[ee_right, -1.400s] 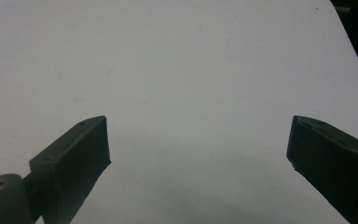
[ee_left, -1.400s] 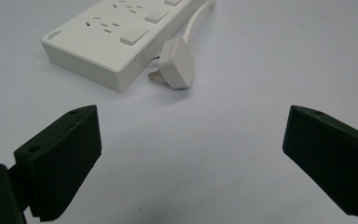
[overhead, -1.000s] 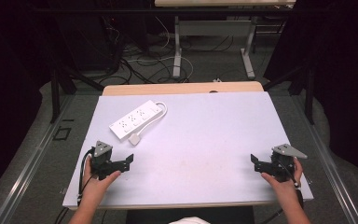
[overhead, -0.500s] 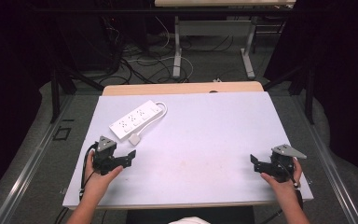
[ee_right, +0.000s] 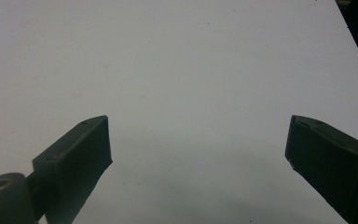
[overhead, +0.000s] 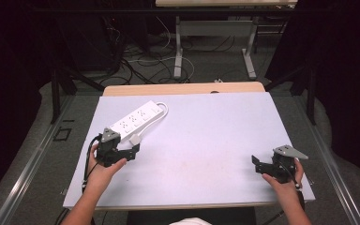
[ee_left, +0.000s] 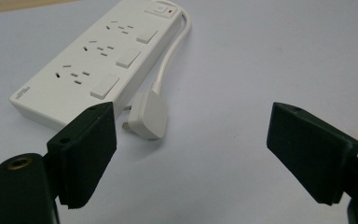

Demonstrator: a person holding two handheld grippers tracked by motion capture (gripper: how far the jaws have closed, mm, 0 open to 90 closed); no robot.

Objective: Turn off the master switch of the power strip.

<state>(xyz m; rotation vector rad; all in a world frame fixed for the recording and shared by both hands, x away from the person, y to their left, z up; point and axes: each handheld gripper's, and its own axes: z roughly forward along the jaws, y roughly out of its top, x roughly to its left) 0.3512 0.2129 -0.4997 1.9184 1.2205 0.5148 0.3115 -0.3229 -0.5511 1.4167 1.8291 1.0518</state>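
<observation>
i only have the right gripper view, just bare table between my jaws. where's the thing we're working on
Observer: A white power strip lies at the far left of the table, well away from your right tool.
Operator: is the other tool near it
Observer: Yes. The left tool sits just short of the strip's near end, jaws open.
Operator: is the strip's cord plugged into anything
Observer: No. Its plug lies loose on the table beside the strip, in front of the left tool.
</observation>
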